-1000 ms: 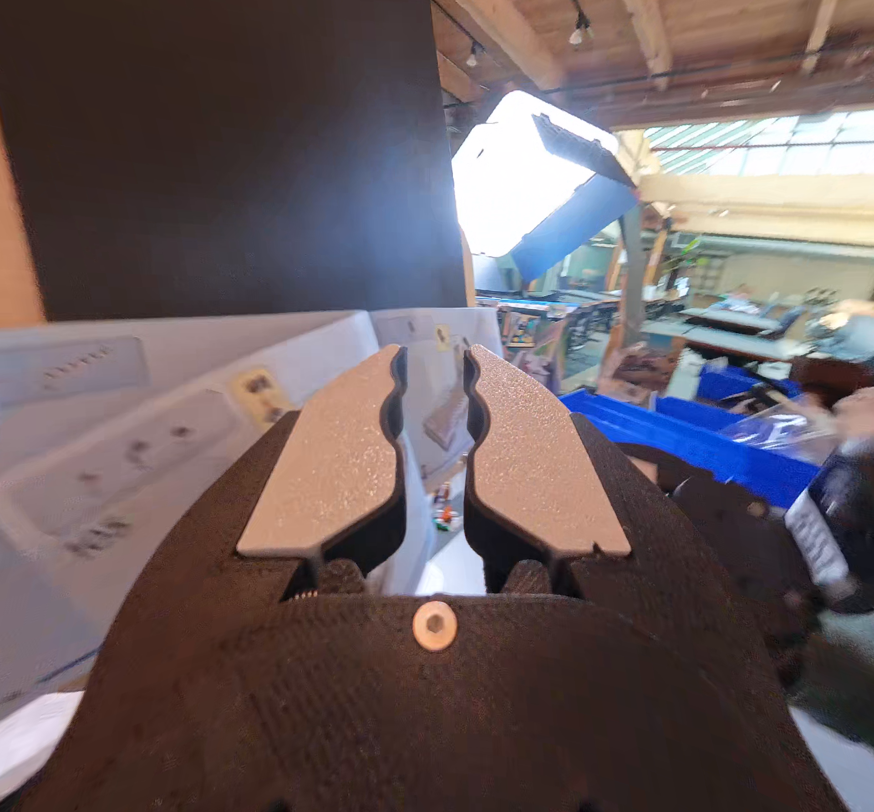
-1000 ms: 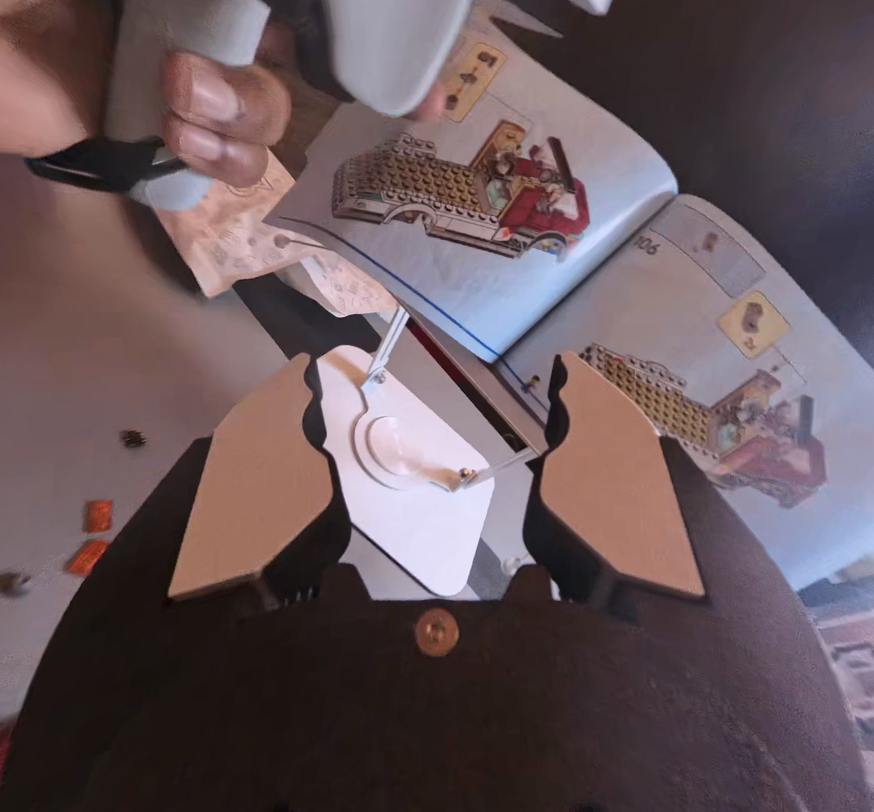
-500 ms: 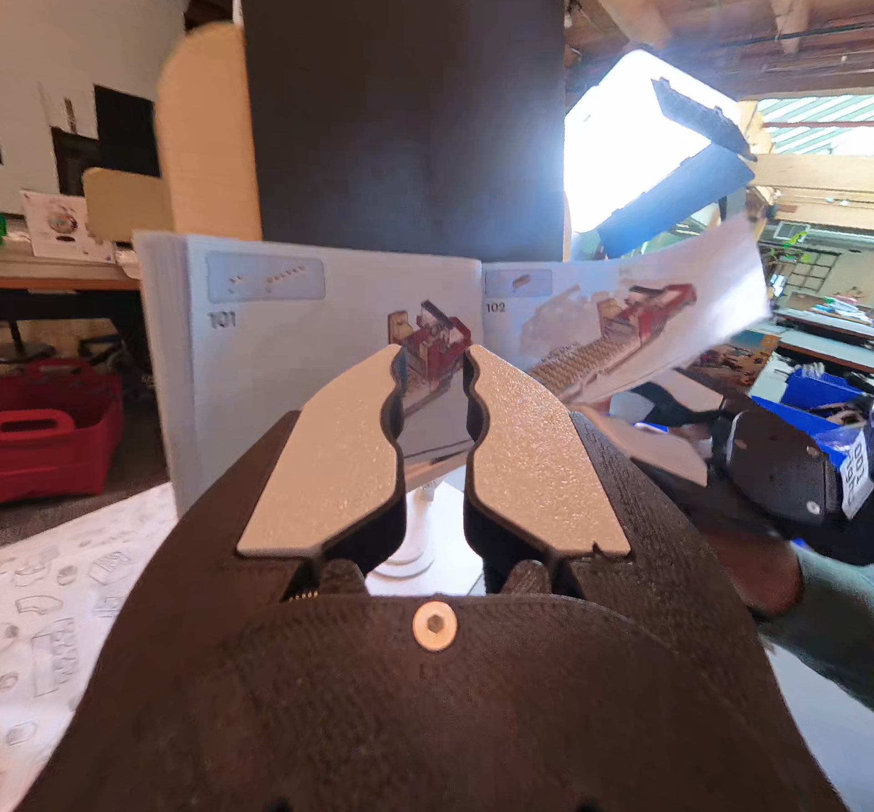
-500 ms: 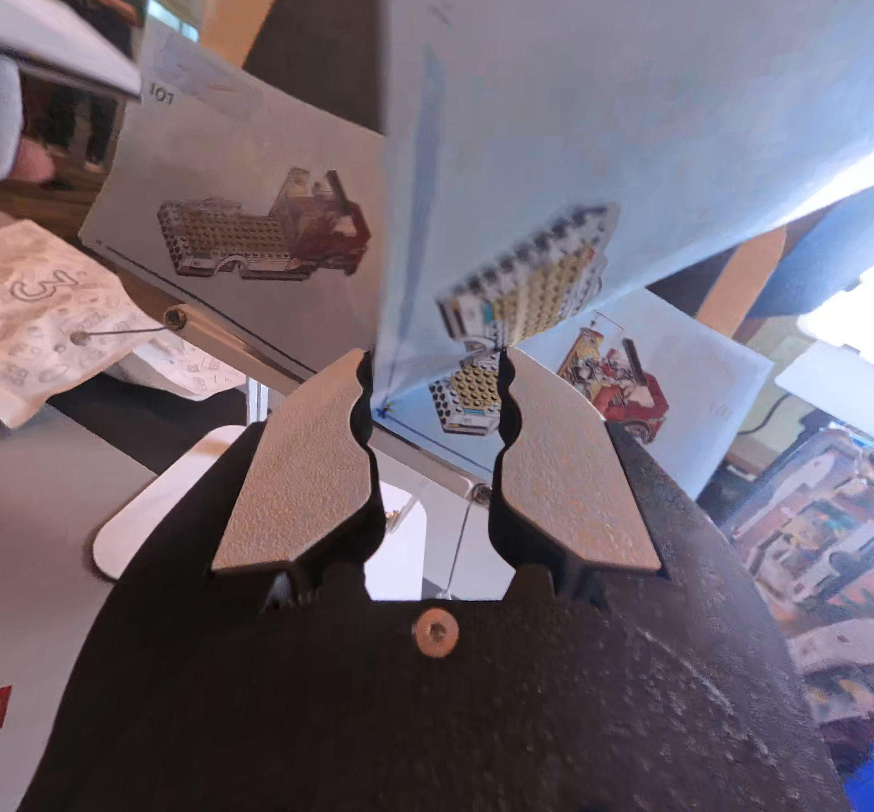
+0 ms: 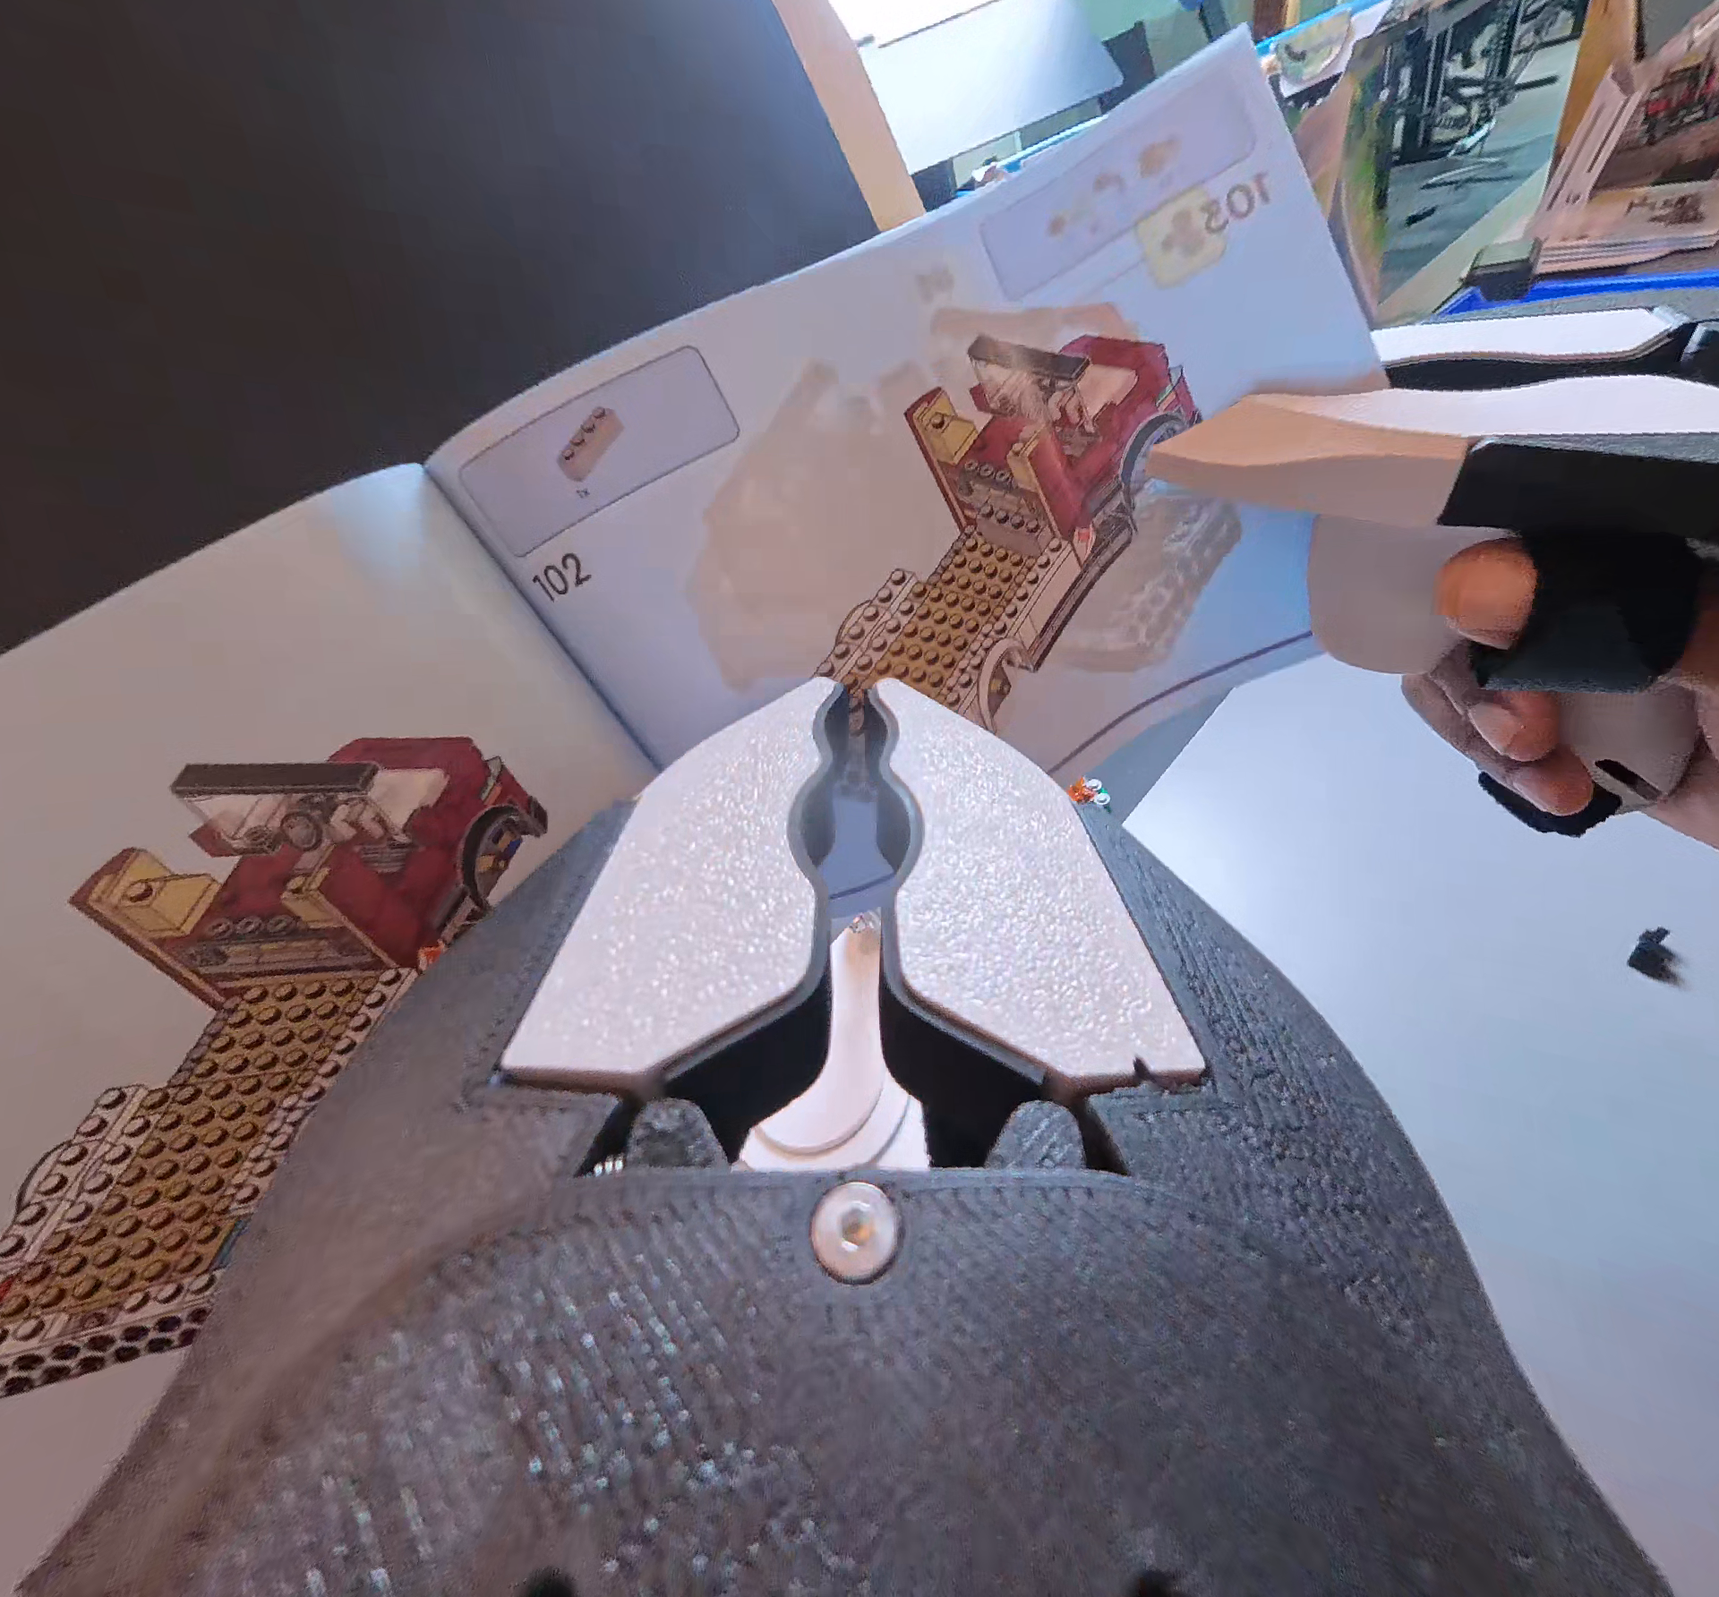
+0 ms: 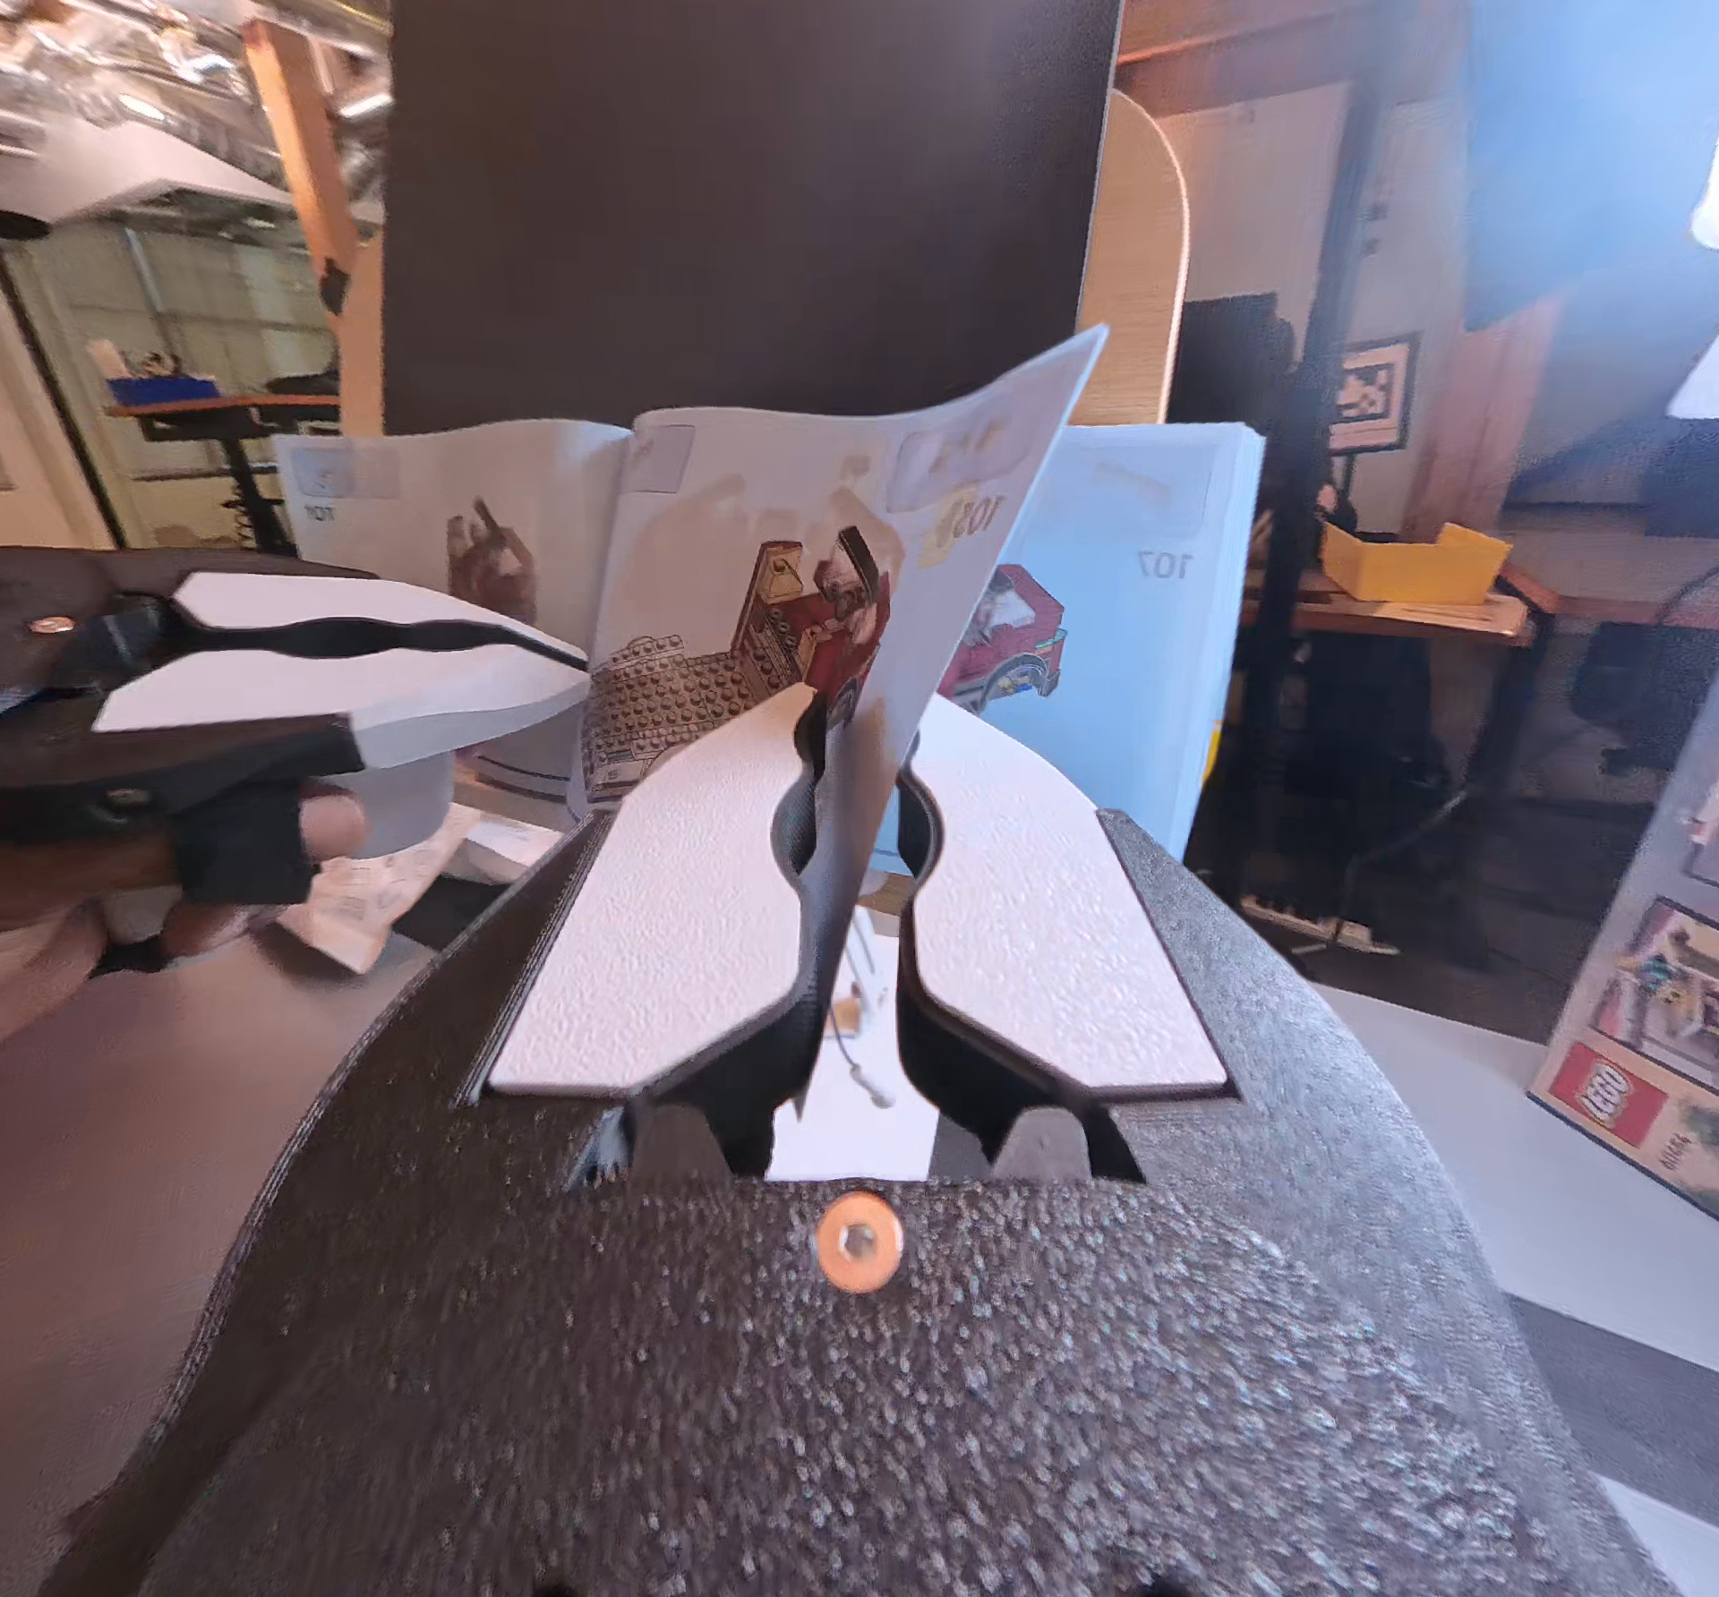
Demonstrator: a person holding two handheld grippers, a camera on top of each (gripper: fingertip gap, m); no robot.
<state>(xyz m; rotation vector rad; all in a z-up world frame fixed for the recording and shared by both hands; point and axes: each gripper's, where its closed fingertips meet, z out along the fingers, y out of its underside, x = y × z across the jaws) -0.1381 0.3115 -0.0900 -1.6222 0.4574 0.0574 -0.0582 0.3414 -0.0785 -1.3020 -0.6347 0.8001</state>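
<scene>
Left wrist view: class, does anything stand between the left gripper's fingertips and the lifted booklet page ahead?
Nothing visible does. The left gripper points straight at the lifted page; the right gripper straddles that page's outer edge, off to the side.

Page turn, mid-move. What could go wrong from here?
1. The lifted page runs bowed between the jaws of the right gripper. A sideways pull may crease or tear it near the spine.
2. The left gripper, jaws shut, points at that page's lower edge and could poke or crumple it.
3. The booklet stands open on a white stand, so tugging might shift or topple it.
</scene>
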